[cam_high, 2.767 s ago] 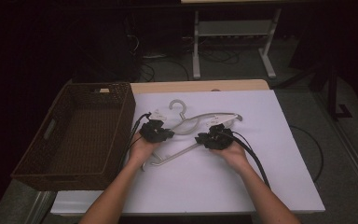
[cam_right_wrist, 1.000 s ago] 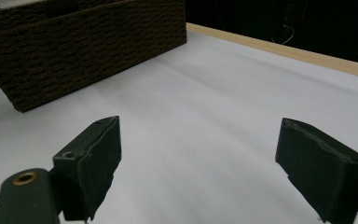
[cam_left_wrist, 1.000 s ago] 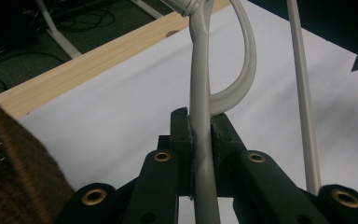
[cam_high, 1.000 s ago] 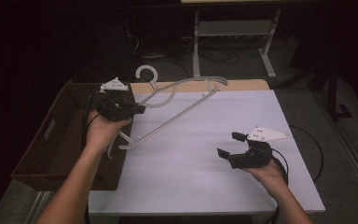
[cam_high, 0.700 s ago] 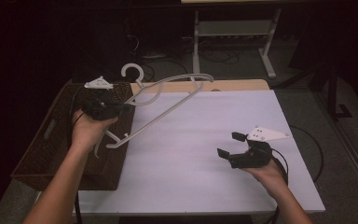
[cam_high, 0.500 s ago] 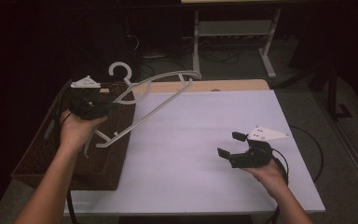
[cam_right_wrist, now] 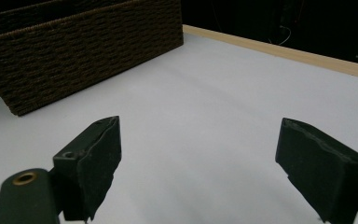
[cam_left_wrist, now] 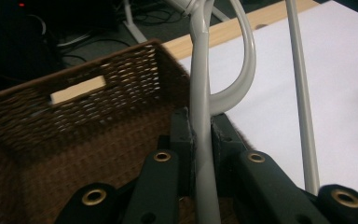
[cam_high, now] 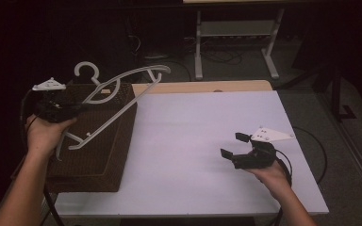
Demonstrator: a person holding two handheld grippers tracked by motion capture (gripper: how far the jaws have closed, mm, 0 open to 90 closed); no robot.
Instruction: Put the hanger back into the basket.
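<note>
Left gripper: clamped on a white hanger, raised over the wicker basket.
Hanger: slanted up and away from the fingers.
Right gripper: jaws apart, nothing between, just above the white table.

I saw a table covered by a white sheet, with a strip of bare light wood along its far edge. A dark brown woven basket sat on the table's left side, overhanging the left edge, its open top facing up. The sheet's middle lay bare.
</note>
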